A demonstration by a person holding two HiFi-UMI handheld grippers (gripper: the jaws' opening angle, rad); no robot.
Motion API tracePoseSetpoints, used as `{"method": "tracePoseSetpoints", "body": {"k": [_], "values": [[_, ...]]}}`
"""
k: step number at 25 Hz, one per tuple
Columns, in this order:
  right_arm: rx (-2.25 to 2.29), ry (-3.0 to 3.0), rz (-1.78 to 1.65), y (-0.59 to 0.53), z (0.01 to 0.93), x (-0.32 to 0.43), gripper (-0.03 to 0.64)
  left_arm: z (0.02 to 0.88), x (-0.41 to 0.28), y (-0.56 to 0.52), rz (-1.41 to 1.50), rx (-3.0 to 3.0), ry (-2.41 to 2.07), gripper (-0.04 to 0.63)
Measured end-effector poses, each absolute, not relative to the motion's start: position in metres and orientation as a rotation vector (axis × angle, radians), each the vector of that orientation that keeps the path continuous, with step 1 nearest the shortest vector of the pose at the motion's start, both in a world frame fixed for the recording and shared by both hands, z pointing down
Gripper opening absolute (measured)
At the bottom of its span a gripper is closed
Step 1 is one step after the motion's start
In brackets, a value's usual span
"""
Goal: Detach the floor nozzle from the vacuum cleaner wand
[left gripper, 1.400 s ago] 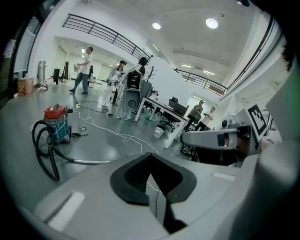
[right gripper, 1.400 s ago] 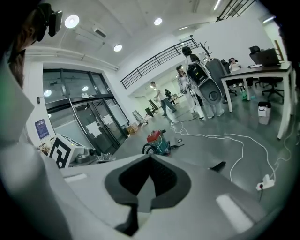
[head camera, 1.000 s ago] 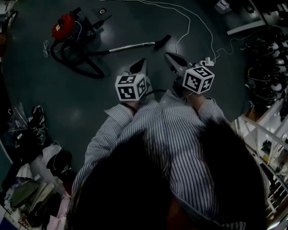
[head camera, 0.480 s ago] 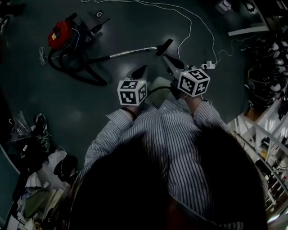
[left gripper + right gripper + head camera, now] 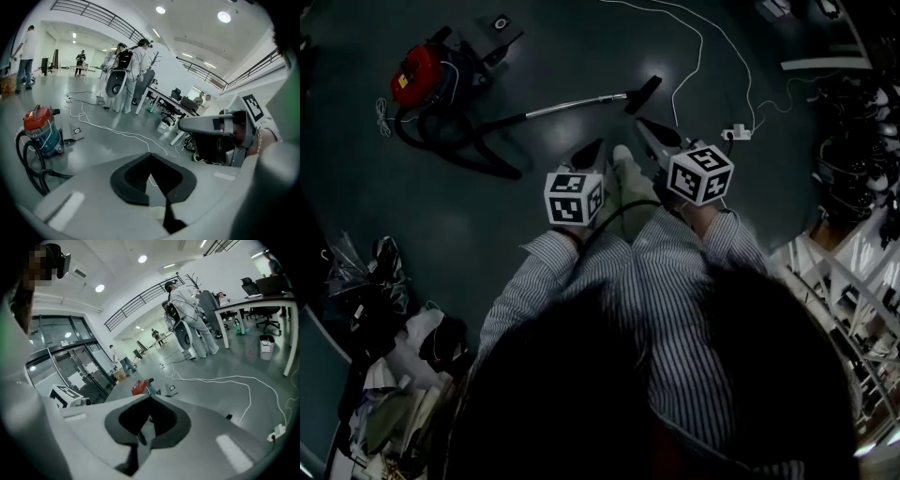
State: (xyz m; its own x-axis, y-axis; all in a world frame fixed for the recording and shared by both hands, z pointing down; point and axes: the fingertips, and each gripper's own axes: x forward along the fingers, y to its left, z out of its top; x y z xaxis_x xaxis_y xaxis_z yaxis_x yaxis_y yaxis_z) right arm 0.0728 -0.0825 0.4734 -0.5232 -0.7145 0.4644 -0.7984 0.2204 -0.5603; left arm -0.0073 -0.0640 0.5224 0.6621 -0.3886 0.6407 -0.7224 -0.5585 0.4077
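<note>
Black floor nozzle (image 5: 643,94) sat joined to the wand (image 5: 572,106) on open floor, no desk beneath it, ahead of both grippers. Left gripper (image 5: 596,144) and right gripper (image 5: 643,123) were carried closed and empty, likely for the approach.

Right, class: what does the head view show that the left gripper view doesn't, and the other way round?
Only the head view shows the metal wand with its black floor nozzle lying on the floor. Only the left gripper view shows people standing and desks across the hall. Both show the red vacuum cleaner and its black hose.
</note>
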Motion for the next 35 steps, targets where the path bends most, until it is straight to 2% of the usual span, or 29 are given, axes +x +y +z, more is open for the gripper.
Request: {"method": "tracePoseSetpoints", "body": {"k": [10,24,35], "values": [[1.444,-2.246,1.258,-0.107,0.597,0.104,0.002,0.641,0.01,-0.103,0.819,2.257,-0.881,0.006],[1.552,-2.177,1.297,-0.153,0.881,0.119,0.002,0.921,0.017,-0.163,0.918,2.283,-0.857,0.006],[1.527,-2.245,1.222,-0.179,1.027,0.134,0.002,1.108,0.004,-0.197,1.169,2.393,-0.76,0.008]]}}
